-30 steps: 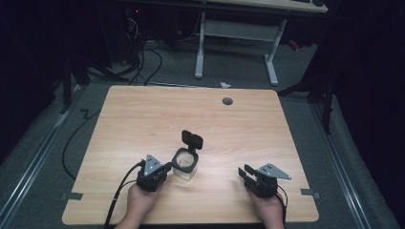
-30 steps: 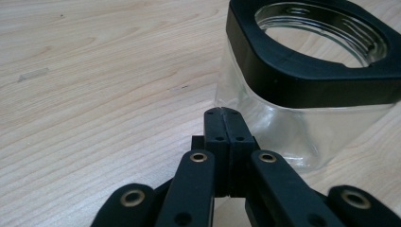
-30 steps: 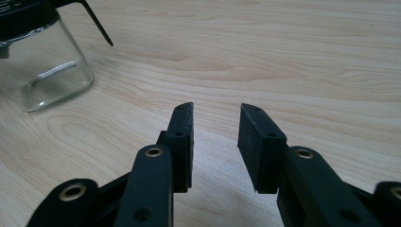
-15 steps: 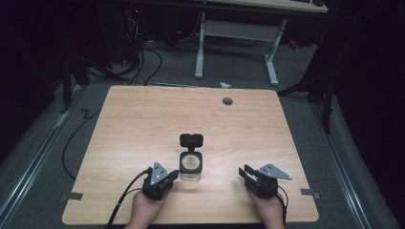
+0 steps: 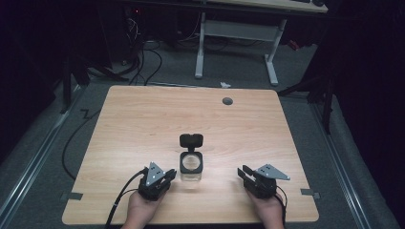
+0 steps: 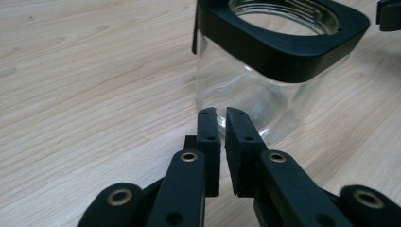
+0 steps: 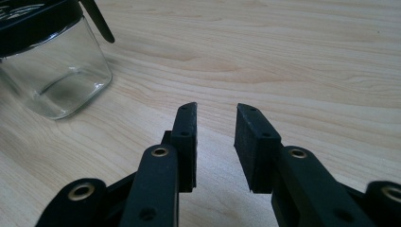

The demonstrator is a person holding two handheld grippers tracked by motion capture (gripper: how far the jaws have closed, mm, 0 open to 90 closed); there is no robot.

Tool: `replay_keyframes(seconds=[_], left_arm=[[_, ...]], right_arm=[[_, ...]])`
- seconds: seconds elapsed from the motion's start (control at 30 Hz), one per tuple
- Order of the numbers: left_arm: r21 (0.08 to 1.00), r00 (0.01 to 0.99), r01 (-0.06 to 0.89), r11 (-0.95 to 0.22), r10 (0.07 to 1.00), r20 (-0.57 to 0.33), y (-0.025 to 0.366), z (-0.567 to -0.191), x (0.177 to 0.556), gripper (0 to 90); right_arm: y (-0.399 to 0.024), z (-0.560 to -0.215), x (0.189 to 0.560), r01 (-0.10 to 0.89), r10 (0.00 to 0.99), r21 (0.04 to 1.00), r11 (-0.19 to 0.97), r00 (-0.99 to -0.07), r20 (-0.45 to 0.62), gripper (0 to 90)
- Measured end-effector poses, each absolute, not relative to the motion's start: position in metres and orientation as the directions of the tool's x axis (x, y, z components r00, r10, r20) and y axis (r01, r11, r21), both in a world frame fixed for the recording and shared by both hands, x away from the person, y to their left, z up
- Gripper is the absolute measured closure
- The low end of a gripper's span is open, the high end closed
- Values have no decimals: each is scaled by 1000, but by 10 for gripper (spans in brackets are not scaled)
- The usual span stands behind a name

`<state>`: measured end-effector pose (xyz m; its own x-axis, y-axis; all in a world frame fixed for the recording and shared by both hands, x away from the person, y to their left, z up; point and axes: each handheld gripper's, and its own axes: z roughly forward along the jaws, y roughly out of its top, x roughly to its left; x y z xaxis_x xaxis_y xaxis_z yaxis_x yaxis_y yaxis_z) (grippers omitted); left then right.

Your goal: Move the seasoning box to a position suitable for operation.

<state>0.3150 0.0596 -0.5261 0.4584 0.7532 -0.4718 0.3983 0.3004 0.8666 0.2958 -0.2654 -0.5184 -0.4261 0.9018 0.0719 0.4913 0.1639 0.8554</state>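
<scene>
A square clear-glass jar (image 5: 191, 167) with a matte black collar and flipped-up lid (image 5: 191, 140) stands on the pale wood-grain table (image 5: 143, 119), just beside the left gripper (image 5: 168, 175). That gripper's flat black jaws have just been parting, a narrow gap between them, nothing gripped. The right gripper (image 5: 244, 171), well apart from the jar, is spread and empty.

Clear square glass jar (image 5: 191, 164) (black collar, lid flipped open) stands upright at the table's near middle.
</scene>
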Motion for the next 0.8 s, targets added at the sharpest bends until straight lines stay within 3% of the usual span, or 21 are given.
replay_keyframes(seconds=[0.2, 0.5, 0.67, 0.8], left_arm=[[868, 453, 390, 306, 757, -471, 64, -525, 321, 813], [870, 473, 392, 301, 745, -471, 63, -531, 317, 838], [871, 500, 385, 306, 724, -475, 67, -525, 306, 866], [872, 505, 385, 303, 721, -474, 68, -524, 300, 878]], right_arm=[[-258, -514, 295, 488, 910, 858, 162, -410, 61, 677], [-238, -506, 296, 466, 904, 865, 186, -425, 35, 768], [-226, -506, 308, 464, 892, 858, 219, -452, 17, 886], [-218, -504, 313, 466, 885, 855, 228, -465, 17, 900]])
